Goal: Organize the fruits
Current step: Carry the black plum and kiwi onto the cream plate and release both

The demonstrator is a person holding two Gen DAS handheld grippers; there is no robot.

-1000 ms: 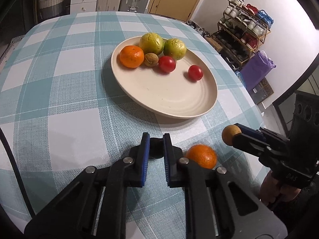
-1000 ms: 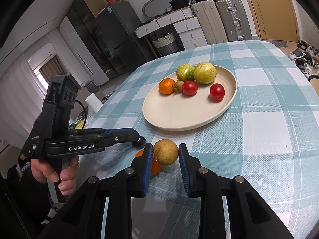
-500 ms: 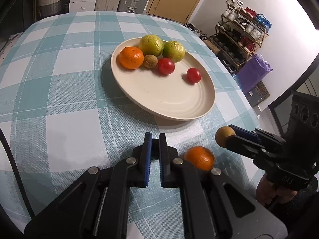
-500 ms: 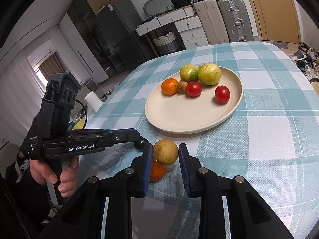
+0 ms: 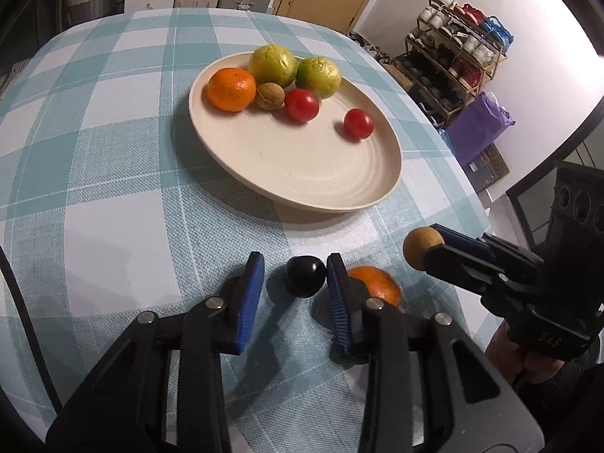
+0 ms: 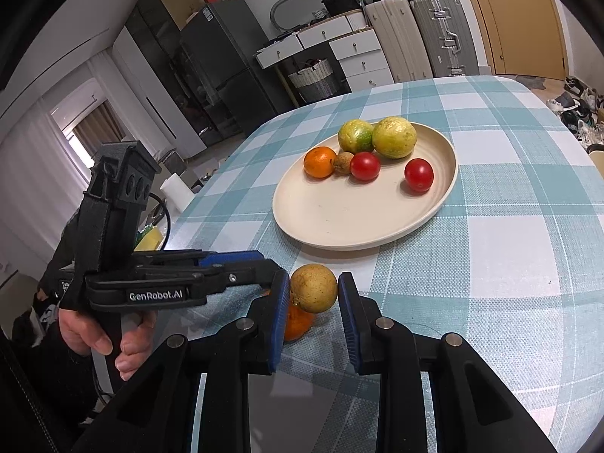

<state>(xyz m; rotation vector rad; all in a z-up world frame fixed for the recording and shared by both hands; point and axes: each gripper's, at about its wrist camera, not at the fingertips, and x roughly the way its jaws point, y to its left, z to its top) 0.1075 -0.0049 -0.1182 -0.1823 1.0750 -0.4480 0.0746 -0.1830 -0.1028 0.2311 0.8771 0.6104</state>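
Round tan-brown rough-skinned fruit (image 6: 313,287): held between the blue pads of the right hand-held gripper (image 6: 314,315), off the counter, short of the plate's near rim. In the right wrist view the right-side pad shows a slight gap, so how firm the grip is cannot be told for certain; the left wrist view shows the fruit (image 5: 422,243) carried at the finger ends.

Small glossy black round fruit (image 5: 305,276): lies on the counter between the open jaws of the left hand-held gripper (image 5: 294,302), touching or just beside the right-side pad, apart from the other. Not gripped.

Loose orange citrus fruit (image 5: 375,288): on the counter just beside the left hand-held gripper's outer finger, partly hidden by it.

Wide, shallow cream plate (image 5: 377,185): on the counter beyond both tools. Contents, at the far side: one orange citrus (image 5: 231,88), two yellow-green round fruits (image 5: 272,65) (image 5: 319,75), one small brown nut-like fruit (image 5: 270,95), two red cherry tomatoes (image 5: 301,105) (image 5: 358,123). Near half bare.

Counter with teal-and-white checked cloth (image 5: 113,143): carries all items.

Step in hand, as judged: transfer of the tan fruit to the plate, with the left tool lined up on the black fruit.

Next move calls for: carrying the tan fruit forward over the rim and lowering it onto the bare part before releasing; left jaws to close squarely on the black fruit, which looks smooth and liable to roll or slip.
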